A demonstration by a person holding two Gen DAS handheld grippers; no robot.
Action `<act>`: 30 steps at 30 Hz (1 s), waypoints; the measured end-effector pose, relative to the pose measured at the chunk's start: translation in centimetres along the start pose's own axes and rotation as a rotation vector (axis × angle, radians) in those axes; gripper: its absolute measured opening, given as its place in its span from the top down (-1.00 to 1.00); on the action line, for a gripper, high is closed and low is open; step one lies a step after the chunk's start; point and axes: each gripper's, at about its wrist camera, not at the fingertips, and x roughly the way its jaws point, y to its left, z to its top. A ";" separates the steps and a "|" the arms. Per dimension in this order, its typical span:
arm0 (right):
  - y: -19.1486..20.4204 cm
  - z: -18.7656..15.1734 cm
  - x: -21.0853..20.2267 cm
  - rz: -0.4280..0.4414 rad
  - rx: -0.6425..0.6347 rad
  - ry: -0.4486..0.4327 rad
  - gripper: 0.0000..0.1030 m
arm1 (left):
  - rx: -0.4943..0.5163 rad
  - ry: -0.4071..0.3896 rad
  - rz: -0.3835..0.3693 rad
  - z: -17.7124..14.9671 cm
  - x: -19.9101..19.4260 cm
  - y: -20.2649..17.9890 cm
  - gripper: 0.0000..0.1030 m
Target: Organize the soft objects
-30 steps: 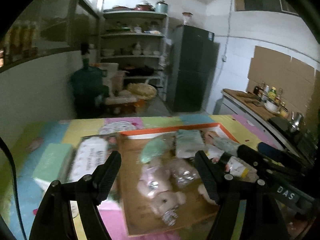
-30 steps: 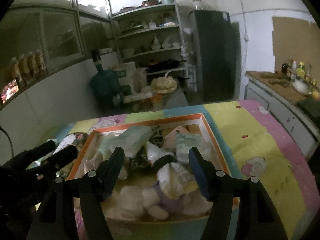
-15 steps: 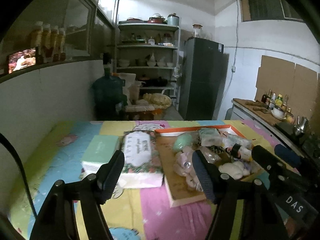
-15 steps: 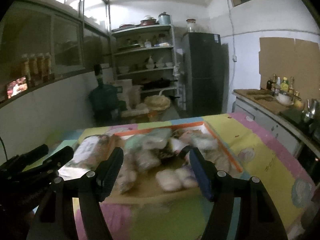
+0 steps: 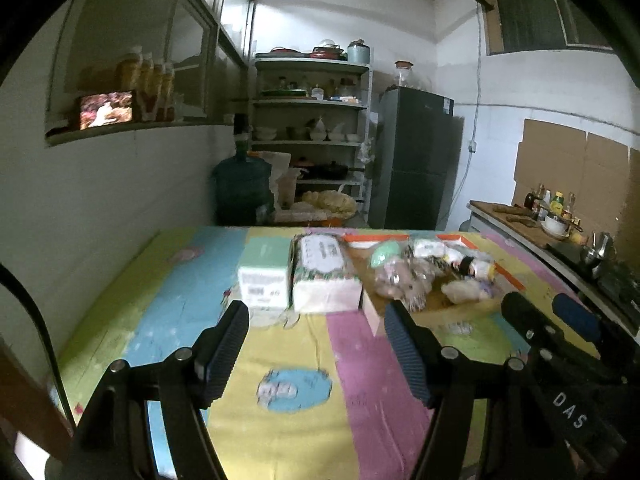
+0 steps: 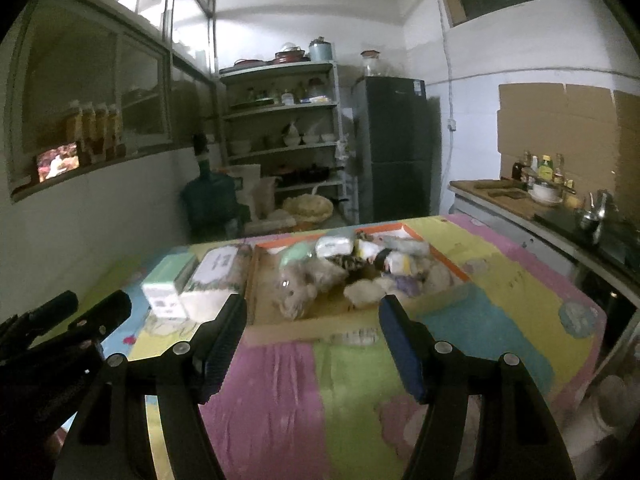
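Both the left gripper (image 5: 316, 322) and the right gripper (image 6: 312, 316) gape wide, empty. Soft toys (image 6: 320, 276) fill the tray (image 6: 448, 264) at frame centre. Only the right view shows the left fingers (image 6: 100, 312) at lower left; only the left view shows the cup (image 5: 554, 224), right edge.

A dim kitchen with white walls. At the far end a metal shelf rack (image 6: 282, 128) holds bowls and pots, beside a dark fridge (image 6: 394, 148). Cardboard (image 6: 560, 128) covers the right wall above a counter (image 6: 508, 196) with bottles.
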 end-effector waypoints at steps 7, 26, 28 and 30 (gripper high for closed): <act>0.6 -1.6 -4.4 -0.022 -0.015 -0.024 -0.37 | -0.003 -0.023 0.023 -2.6 -4.3 -0.1 -0.37; 1.1 -2.0 -7.7 0.013 -0.021 -0.060 -0.37 | 0.005 -0.093 0.062 -2.7 -8.0 -0.1 -0.36; 1.1 -2.0 -7.7 0.017 -0.020 -0.062 -0.37 | 0.003 -0.095 0.060 -2.7 -8.0 -0.2 -0.36; 1.1 -2.0 -7.7 0.015 -0.021 -0.064 -0.37 | 0.004 -0.097 0.060 -2.7 -8.0 -0.2 -0.36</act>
